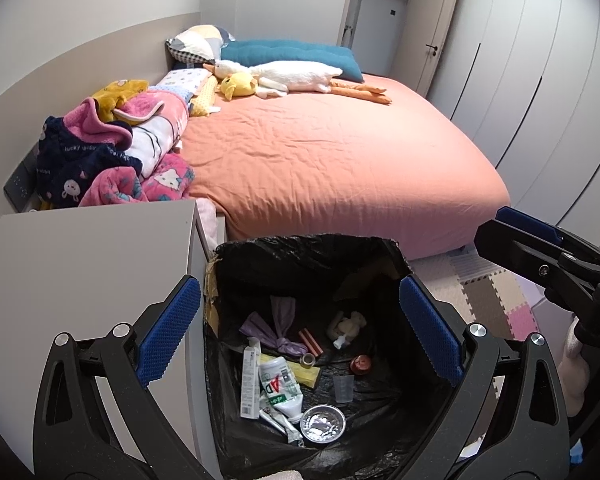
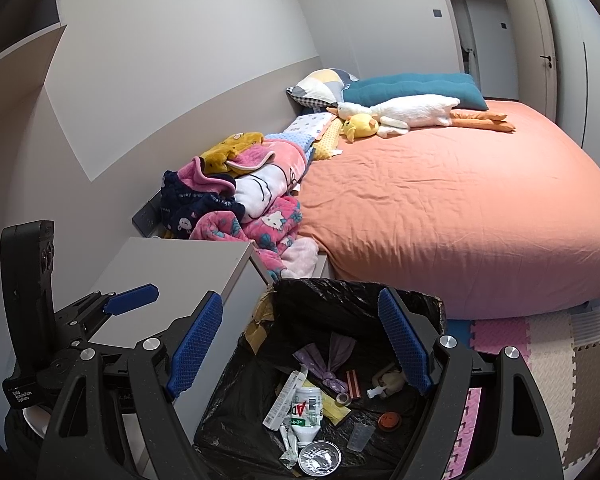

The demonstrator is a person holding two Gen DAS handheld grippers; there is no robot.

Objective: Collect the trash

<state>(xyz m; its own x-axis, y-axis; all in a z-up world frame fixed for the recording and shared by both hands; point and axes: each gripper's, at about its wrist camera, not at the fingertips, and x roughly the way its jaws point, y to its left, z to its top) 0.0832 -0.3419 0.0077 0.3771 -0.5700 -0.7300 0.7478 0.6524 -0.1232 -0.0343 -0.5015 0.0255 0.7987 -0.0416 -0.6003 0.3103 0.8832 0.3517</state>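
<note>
From the left wrist, the left gripper (image 1: 300,332) hangs over the black-lined cardboard trash bin (image 1: 228,264), jaws apart and empty; the crushed white plastic bottle (image 1: 280,388) and round foil cup (image 1: 323,424) lie at six o'clock between them. From the right wrist, the right gripper (image 2: 300,346) likewise gapes empty, litter again at six o'clock below. Judgement: nothing left to drop, so lift clear of the liner and scan the salmon-sheeted bed (image 2: 460,208) at one o'clock.

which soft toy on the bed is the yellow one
The small duck plush, lying by the head of the long white goose plush. It is round and all yellow; the goose is white with orange legs.
</note>
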